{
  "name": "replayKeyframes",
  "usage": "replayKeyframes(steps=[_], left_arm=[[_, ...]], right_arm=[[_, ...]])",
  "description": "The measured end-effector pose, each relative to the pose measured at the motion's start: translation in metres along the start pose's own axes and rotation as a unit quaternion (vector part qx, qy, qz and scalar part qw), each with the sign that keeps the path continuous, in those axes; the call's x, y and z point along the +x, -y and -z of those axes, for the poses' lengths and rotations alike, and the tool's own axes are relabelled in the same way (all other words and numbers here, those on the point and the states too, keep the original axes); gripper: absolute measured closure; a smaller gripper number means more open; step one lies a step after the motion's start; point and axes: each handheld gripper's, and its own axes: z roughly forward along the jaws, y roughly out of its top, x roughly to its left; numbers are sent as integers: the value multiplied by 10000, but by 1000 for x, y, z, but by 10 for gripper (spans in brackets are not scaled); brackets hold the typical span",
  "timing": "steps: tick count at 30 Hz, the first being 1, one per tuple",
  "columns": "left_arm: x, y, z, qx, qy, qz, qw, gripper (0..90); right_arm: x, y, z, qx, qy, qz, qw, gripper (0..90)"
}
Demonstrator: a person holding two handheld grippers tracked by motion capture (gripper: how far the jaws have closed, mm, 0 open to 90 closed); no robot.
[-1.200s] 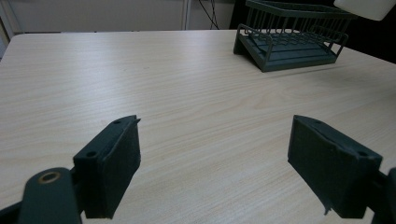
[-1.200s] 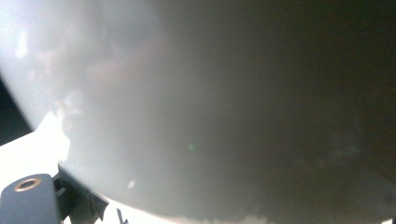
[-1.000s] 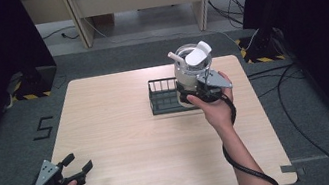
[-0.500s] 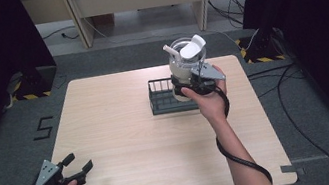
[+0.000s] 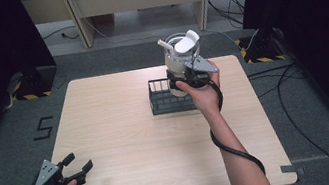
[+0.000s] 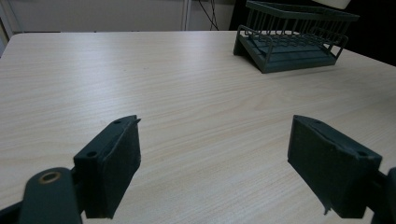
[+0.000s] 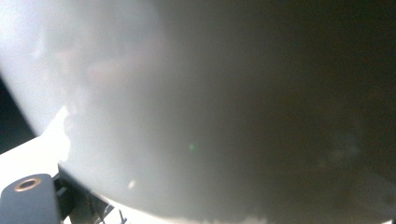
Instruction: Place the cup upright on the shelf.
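Right gripper (image 5: 181,77) clenched on white jug (image 5: 178,54), held above dark wire rack (image 5: 167,103) at table's (image 5: 125,144) far side. Left gripper (image 5: 75,169) released, jaws wide apart, low at near-left table edge, well apart from rack.

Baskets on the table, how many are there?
1. The dark wire basket sits at the far middle of the table, just left of the right tool holding a clear jug.

White-lidded clear jug (image 5: 177,56), upright, clamped in right gripper (image 5: 185,75), lifted just above dark wire basket (image 5: 166,100); basket on table directly below and left of gripper.
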Motion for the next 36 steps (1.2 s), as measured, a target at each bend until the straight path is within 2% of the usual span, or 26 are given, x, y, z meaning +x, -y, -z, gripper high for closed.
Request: replayKeyframes(steps=[16,27,36], left_arm=[[0,0,0,-16,6,18,10000,165],[0,0,0,-20,13,35,10000,165],[0,0,0,-24,21,38,10000,165]], right_arm=[[-2,0,-22,84,54,-20,9999,110],[-1,8,-38,234,68,-61,9997,109],[-3,19,-44,367,106,-111,9992,109]])
